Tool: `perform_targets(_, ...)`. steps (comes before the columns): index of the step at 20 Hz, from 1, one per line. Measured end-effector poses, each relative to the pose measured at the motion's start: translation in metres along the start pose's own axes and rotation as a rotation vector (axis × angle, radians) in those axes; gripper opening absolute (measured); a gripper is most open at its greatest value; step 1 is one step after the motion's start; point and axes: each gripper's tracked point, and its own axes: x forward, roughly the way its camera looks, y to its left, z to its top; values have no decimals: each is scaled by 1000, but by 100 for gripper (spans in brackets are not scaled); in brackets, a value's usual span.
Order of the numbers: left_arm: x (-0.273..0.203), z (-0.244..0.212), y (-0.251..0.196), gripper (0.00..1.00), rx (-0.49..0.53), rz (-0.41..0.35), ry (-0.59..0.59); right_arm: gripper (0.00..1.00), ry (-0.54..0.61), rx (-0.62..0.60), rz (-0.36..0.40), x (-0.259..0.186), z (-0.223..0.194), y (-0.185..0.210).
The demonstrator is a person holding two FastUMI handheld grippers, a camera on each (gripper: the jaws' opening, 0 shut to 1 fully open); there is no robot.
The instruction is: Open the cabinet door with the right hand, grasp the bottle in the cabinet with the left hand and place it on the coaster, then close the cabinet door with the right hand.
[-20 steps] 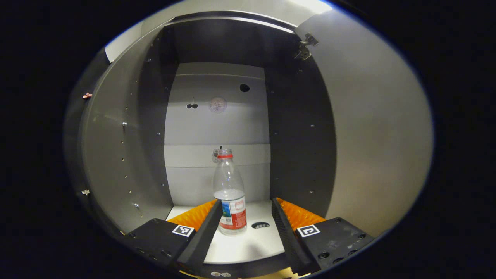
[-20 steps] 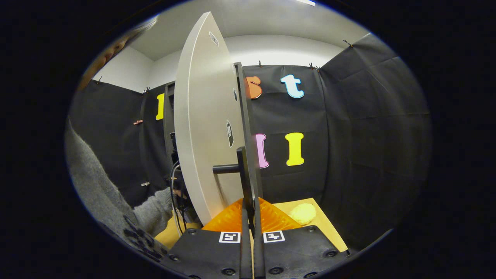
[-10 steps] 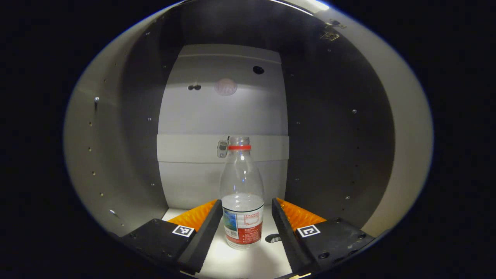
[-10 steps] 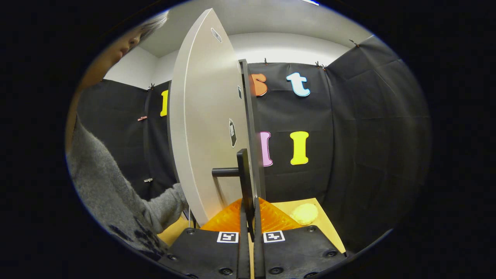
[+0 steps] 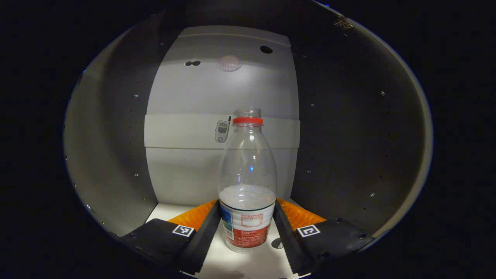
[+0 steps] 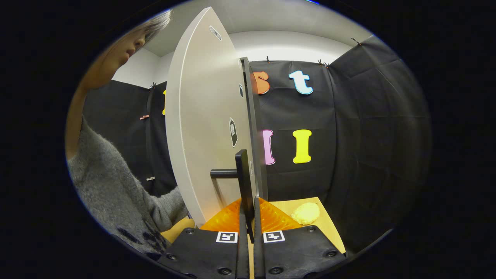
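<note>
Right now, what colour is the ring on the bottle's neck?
Red, on the bottle, clearest in the left gripper view.

- Bottle [image 5: 247, 182]: its lower sides lie behind the left gripper [image 5: 247, 232] fingers; whether they touch it cannot be told.
- Handle [image 6: 243, 182]: its lower end is hidden between the right gripper [image 6: 248, 236] fingers at bottom centre.
- Door [image 6: 205, 128]: its bottom edge is hidden behind that gripper.
- Sleeve [image 6: 116, 193]: cut off at lower left.
- Yellow lump [image 6: 306, 212] on the table [image 6: 329, 232]: too blurred to identify.
</note>
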Motion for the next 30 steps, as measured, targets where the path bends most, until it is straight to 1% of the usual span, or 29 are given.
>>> perform_targets(2,11,-1,1,81,22,5,3,9,1,2,-5,0,0,0)
perform_targets(4,20,-2,1,81,16,4,9,9,4,1,-9,0,0,0)
perform_targets(5,24,-2,2,81,7,4,6,13,5,0,-11,1,0,0)
perform_targets(6,27,-2,3,81,2,4,-2,9,5,0,-13,0,0,0)
perform_targets(9,25,-3,1,77,17,-1,4,8,7,5,-12,0,0,0)
perform_targets(11,13,2,-6,76,15,-28,7,8,6,9,-15,0,0,-1)
perform_targets(12,4,6,-8,76,18,-36,0,13,2,11,-18,0,0,-1)
perform_targets(13,-7,11,-11,76,19,-46,-11,9,-4,14,-20,-1,1,-1)
perform_targets(16,-48,29,-18,76,-9,-83,-35,10,-8,14,-42,-2,0,-7)
perform_targets(17,-61,35,-18,76,-22,-95,-45,18,-7,12,-52,-4,0,-10)
perform_targets(18,-76,42,-17,76,-30,-99,-59,17,-10,9,-73,-9,-1,-16)
perform_targets(19,-90,49,-15,76,-29,-102,-72,31,-3,13,-82,-14,-4,-19)
perform_targets(20,-105,56,-13,76,-23,-105,-87,40,2,17,-102,-21,-7,-23)
perform_targets(21,-120,60,-10,76,-14,-105,-105,58,-2,19,-127,-27,-8,-27)
perform_targets(22,-133,63,-11,76,-5,-110,-118,73,-8,24,-155,-36,-6,-31)
perform_targets(23,-148,63,-12,76,4,-123,-120,75,-11,33,-177,-41,-6,-31)
perform_targets(25,-176,60,-11,76,16,-145,-121,83,-37,30,-211,-55,-1,-28)
perform_targets(26,-189,59,-9,76,16,-149,-122,76,-48,19,-224,-62,0,-24)
perform_targets(27,-205,56,-7,76,17,-154,-118,95,-52,5,-238,-66,-1,-20)
perform_targets(28,-218,55,-5,76,27,-160,-118,94,-56,-14,-255,-72,-2,-13)
perform_targets(29,-231,54,-1,76,44,-163,-124,97,-58,-34,-261,-72,-4,-5)
perform_targets(30,-245,53,3,76,59,-167,-130,89,-63,-50,-252,-72,-5,10)
